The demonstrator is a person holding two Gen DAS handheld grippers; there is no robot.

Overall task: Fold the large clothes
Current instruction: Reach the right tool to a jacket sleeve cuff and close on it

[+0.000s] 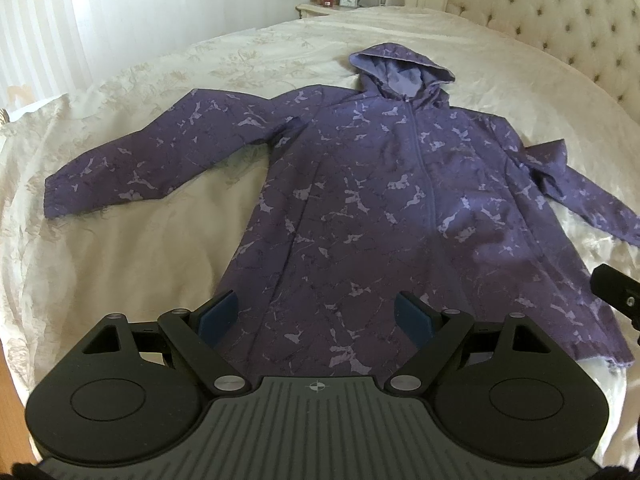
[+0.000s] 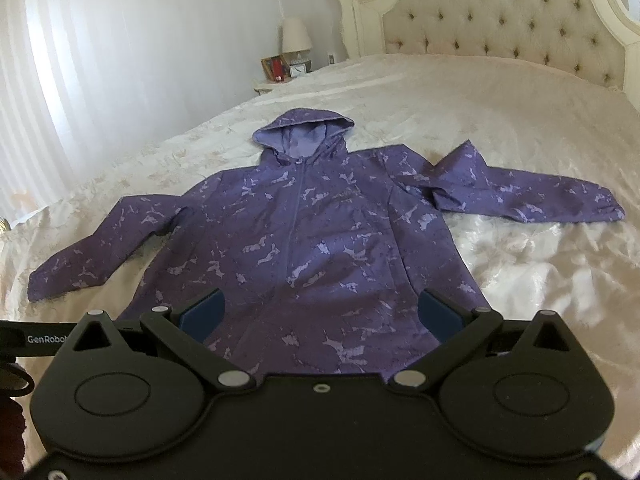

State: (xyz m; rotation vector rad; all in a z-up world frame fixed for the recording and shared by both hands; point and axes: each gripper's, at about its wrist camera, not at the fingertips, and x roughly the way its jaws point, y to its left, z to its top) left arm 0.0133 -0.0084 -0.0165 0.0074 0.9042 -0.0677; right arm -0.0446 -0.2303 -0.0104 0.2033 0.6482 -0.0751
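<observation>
A purple hooded jacket [image 1: 360, 200] with a pale marbled print lies flat on the bed, front up and zipped, hood away from me. Its left sleeve [image 1: 160, 152] stretches out to the left; its right sleeve [image 2: 520, 196] is kinked near the shoulder and points right. The jacket also shows in the right wrist view [image 2: 312, 248]. My left gripper [image 1: 316, 316] is open and empty above the jacket's lower hem. My right gripper [image 2: 320, 312] is open and empty above the hem as well. Part of the right gripper [image 1: 616, 292] shows at the left wrist view's right edge.
The cream patterned bedspread [image 1: 140, 240] covers a large bed with a tufted headboard [image 2: 500, 24]. A nightstand [image 2: 276, 80] with a lamp, clock and picture frame stands at the far left by the curtains [image 2: 80, 60].
</observation>
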